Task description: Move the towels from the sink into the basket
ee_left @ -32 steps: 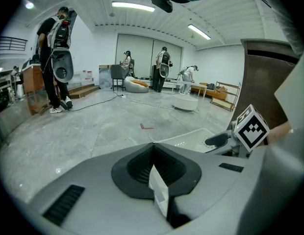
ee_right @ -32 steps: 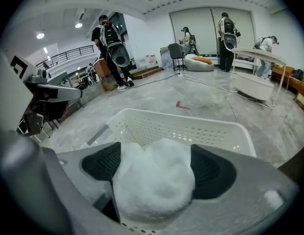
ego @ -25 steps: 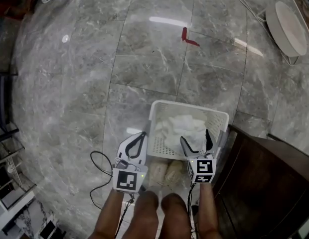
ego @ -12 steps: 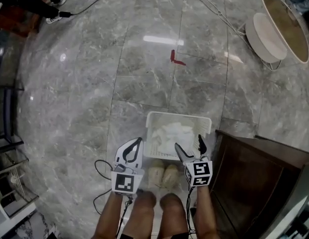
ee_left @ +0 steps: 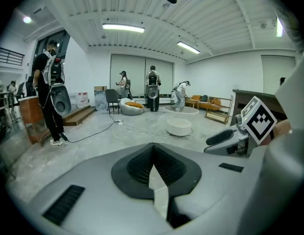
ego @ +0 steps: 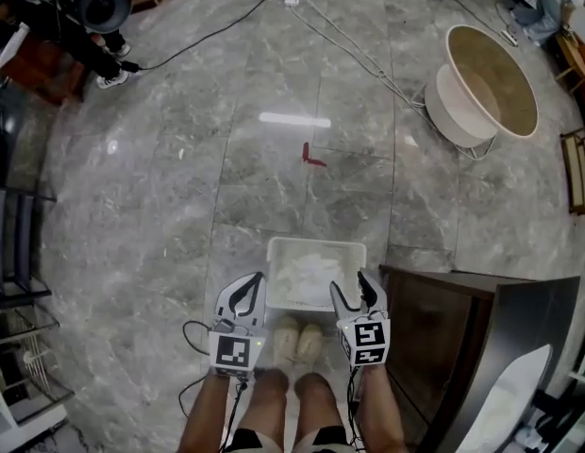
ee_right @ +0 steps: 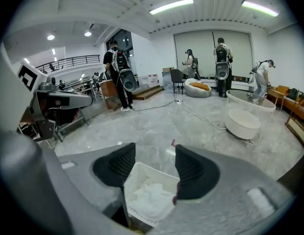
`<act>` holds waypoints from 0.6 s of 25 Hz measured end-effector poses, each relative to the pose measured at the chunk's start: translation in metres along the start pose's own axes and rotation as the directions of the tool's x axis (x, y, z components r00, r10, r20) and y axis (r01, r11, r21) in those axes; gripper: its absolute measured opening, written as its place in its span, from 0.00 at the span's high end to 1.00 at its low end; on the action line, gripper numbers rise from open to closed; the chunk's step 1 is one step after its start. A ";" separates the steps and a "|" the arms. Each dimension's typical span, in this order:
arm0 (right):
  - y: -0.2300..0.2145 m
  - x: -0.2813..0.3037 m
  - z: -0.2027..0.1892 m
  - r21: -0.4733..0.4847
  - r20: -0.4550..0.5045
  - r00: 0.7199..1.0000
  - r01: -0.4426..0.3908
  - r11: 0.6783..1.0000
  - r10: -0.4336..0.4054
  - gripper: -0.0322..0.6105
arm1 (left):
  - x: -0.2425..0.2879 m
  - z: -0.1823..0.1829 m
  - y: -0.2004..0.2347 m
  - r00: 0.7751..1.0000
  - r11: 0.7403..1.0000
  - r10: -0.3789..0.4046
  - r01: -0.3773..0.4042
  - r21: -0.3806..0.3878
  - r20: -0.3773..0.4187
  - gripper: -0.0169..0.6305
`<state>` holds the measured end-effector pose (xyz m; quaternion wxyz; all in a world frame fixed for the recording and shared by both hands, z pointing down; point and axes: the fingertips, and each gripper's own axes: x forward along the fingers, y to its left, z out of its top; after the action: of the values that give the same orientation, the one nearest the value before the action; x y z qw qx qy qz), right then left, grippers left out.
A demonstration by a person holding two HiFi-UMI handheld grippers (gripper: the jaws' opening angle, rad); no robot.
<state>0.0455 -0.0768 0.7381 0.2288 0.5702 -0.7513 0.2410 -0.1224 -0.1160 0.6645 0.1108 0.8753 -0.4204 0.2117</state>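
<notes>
Left gripper [ego: 247,293] is up over the floor [ego: 132,206], its fingers [ee_left: 137,168] pressed together on nothing. Between the two grippers, ahead and well below, sits the basket [ego: 316,244] with white towels [ego: 305,274] heaped inside, its long side running across me. Right gripper [ego: 352,291] looks straight down into it. Its fingers [ee_right: 197,168] have just been closing partway and stand apart, nothing between them. I can't pick out a sink. If more towels wait, I'd guess rightward, by the dark cabinet [ego: 434,333], which the right gripper is nearer.
</notes>
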 end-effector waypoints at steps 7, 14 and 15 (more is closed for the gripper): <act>-0.009 -0.080 0.098 0.007 0.077 0.995 0.064 0.998 -0.065 0.67 | -0.040 0.099 -0.011 0.999 0.996 -0.019 0.015 0.090 0.043 0.96; -0.009 -0.171 0.185 0.008 0.160 0.981 0.112 0.994 -0.112 0.78 | -0.092 0.195 -0.037 0.994 0.993 -0.051 0.041 0.109 0.094 0.96; -0.010 -0.183 0.197 0.006 0.174 0.977 0.121 0.993 -0.121 0.80 | -0.098 0.208 -0.042 0.993 0.992 -0.056 0.044 0.116 0.104 0.96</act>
<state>0.0867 -0.0648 0.4723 0.1780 0.6331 -0.7329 0.1741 -0.0864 -0.1002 0.4338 0.0436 0.9005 -0.3909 0.1852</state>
